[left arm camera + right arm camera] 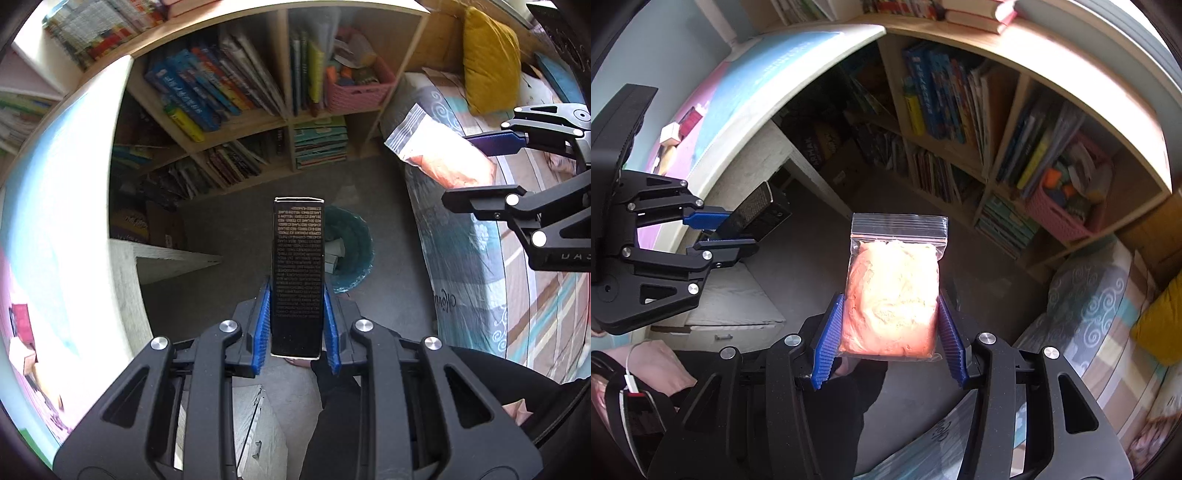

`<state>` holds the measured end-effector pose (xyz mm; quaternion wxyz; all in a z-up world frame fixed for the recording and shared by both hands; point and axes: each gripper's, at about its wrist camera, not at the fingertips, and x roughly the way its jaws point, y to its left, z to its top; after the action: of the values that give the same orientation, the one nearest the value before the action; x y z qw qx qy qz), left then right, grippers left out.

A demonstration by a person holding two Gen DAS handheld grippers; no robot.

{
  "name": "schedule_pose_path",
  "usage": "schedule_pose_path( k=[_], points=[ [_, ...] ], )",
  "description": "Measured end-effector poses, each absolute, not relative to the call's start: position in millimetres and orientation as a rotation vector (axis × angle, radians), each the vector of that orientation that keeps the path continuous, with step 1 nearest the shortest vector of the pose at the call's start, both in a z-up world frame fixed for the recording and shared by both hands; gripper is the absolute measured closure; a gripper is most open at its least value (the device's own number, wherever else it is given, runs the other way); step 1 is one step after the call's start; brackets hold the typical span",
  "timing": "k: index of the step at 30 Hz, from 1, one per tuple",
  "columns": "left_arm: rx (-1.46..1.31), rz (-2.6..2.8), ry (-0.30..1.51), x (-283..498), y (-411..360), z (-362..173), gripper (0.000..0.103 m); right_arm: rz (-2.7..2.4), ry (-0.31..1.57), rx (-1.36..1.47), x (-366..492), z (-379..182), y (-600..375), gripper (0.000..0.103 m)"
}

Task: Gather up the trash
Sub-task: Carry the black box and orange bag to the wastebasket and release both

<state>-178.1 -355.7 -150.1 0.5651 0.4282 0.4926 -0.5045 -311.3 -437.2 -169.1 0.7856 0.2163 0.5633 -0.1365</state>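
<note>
Bin (349, 251) on floor btwn bookshelf (258, 110) & bed (517, 229), prob.

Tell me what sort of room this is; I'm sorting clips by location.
Most likely a child's bedroom: a wooden bookshelf crammed with picture books, a bed with a patterned quilt and yellow pillow, and a teal waste bin on the carpet.

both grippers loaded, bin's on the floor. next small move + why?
Probably lower the left gripper forward toward the teal bin and release there. It is shut on the black box, and in the left wrist view the bin lies on the floor just behind that box, already holding scraps. The right gripper, shut on the zip bag, can follow.
</note>
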Motion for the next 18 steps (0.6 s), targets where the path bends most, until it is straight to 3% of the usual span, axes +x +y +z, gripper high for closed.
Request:
schedule_pose_path(
  k=[12, 13, 14, 16, 18],
  points=[
    [1.081, -1.258, 1.154, -204, -381, -162, 0.08, -0.308, 1.226, 0.534, -333, -183, -446, 0.051],
    [1.092, -1.272, 1.158, -206, -383, -164, 0.078, -0.311, 1.227, 0.53, -333, -184, -446, 0.051],
    [1.105, -1.271, 1.151, -207, -386, -165, 0.061, -0.31, 1.227, 0.533, -334, -184, -447, 0.044],
    [1.118, -1.269, 1.111, -211, -389, -163, 0.038, -0.318, 1.221, 0.533, -337, -183, -450, 0.033],
    [1.129, -1.276, 1.094, -214, -391, -163, 0.036, -0.336, 1.211, 0.533, -340, -181, -454, 0.028]
  ],
)
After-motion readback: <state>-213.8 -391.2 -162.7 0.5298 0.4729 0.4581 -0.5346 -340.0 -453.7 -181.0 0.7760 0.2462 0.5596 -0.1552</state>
